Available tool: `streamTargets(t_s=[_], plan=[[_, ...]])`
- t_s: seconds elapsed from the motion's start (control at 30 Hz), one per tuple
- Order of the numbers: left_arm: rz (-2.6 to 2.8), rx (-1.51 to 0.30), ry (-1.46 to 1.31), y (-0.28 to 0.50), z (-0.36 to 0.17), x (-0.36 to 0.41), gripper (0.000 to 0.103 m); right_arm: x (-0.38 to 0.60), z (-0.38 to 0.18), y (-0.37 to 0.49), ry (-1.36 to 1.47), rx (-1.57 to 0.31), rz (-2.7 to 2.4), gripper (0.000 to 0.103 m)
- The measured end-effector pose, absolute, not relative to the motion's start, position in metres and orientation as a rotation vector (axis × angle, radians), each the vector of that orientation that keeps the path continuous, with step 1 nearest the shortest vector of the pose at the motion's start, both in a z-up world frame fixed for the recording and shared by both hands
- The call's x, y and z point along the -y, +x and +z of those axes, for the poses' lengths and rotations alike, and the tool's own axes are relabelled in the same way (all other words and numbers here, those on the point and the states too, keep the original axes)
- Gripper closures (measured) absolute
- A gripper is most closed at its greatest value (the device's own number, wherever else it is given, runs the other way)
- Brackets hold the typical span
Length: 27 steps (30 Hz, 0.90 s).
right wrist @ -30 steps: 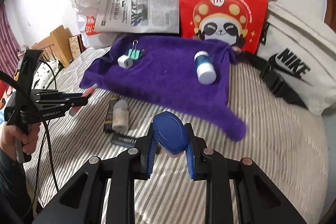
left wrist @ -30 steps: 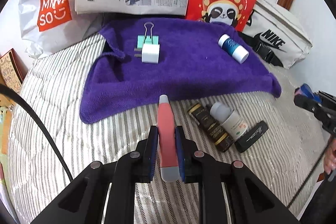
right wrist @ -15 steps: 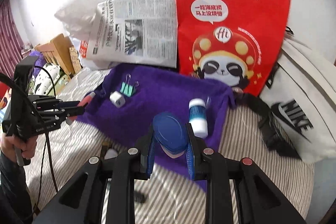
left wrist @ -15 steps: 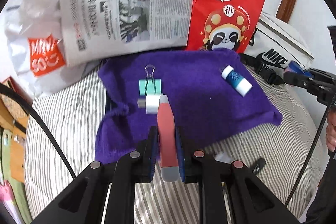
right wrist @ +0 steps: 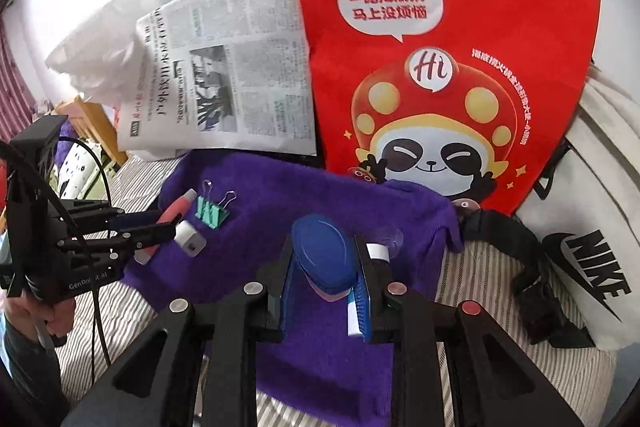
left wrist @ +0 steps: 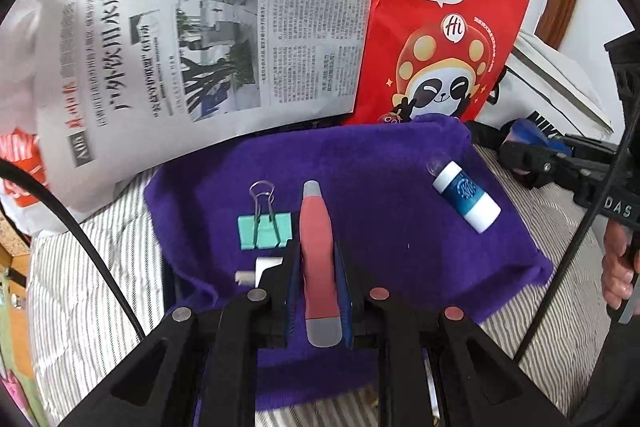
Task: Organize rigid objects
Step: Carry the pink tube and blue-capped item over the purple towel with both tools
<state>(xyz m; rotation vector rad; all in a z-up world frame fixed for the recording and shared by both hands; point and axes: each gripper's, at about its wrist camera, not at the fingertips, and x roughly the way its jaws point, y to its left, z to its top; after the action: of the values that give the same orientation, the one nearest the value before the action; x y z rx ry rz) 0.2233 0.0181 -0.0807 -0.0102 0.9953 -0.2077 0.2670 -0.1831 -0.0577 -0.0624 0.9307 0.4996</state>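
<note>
Only the right wrist view shows both tools: the left gripper (right wrist: 160, 227) pinching a red pen (right wrist: 170, 217) beside a white charger (right wrist: 190, 241), the right gripper (right wrist: 324, 267) clamping a blue oval case (right wrist: 324, 255). Both hover over the purple towel (left wrist: 380, 171), whose bare middle separates the green binder clip (left wrist: 264, 229) from the blue-and-white bottle (left wrist: 466, 197).

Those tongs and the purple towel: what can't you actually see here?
- White plug block: left view, half behind the left tongs.
- Blue-and-white bottle: right view, mostly behind the right tongs.
- Blue-capped thing the right tongs grip: underside hidden, identity unclear.
</note>
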Motion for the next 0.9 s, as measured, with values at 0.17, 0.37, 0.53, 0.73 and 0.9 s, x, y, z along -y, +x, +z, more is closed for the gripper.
streamTargets(t_s=[0.17,0.37,0.53,0.73,0.9], plan=[[-0.229,-1.015,0.001,0.224,-0.092,-0.015,0.086,0.183,-0.071,0.268,-0.094,-0.958,0.512,0.078],[-0.251,-1.047,0.005,0.222,-0.107,-0.009,0.086,0.182,-0.087,0.270,-0.095,-0.993,0.533,0.078],[-0.252,-1.058,0.012,0.221,-0.112,-0.008,0.086,0.177,-0.094,0.270,-0.101,-1.012,0.550,0.078],[-0.272,-1.070,-0.004,0.207,-0.119,-0.012,0.086,0.176,-0.093,0.271,-0.102,-1.013,0.551,0.078],[-0.273,-1.082,0.006,0.210,-0.126,-0.013,0.086,0.177,-0.087,0.269,-0.106,-0.998,0.554,0.078]])
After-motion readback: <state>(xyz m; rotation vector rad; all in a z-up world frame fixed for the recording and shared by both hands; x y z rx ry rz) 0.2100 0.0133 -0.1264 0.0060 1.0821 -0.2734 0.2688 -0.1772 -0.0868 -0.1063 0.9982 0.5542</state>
